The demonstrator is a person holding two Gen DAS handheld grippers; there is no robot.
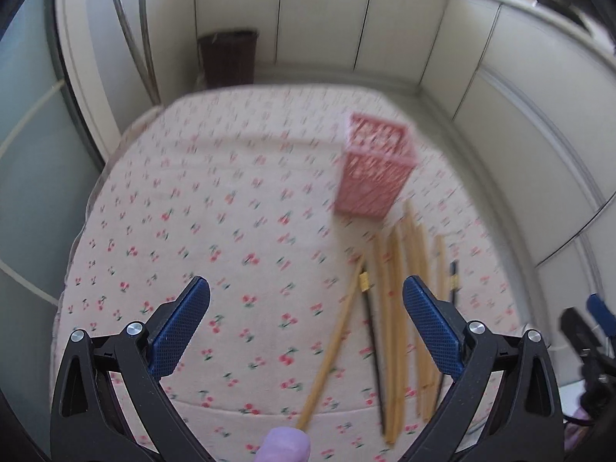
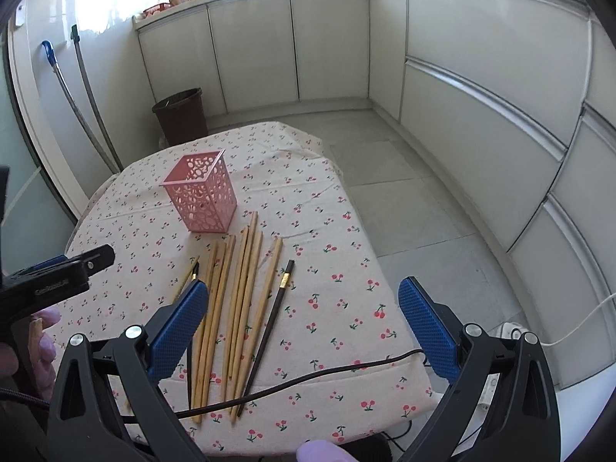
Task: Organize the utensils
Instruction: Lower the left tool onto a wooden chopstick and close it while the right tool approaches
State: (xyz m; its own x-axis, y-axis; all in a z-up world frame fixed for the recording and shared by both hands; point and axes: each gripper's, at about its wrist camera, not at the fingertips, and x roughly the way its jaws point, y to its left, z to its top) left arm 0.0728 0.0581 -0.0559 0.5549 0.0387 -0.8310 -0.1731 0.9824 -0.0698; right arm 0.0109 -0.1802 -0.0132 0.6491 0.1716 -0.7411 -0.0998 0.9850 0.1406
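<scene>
The chopsticks (image 2: pixel 238 308) lie fanned on the cloth (image 2: pixel 346 269) just in front of the pink holder (image 2: pixel 200 196), long axes running from it toward the right gripper (image 2: pixel 304 327), which gapes empty, nearer than the equally open left gripper (image 1: pixel 306 327)

cabinets (image 2: pixel 254 46): white, along walls | floor (image 2: pixel 404 200): grey tiles | bin (image 2: pixel 181 115): brown, corner

I see open cloth left of the pink holder (image 2: pixel 200 192) — chopsticks (image 2: pixel 238 308) crowd its near side, a black cable (image 2: pixel 308 379) crosses the near edge.
</scene>
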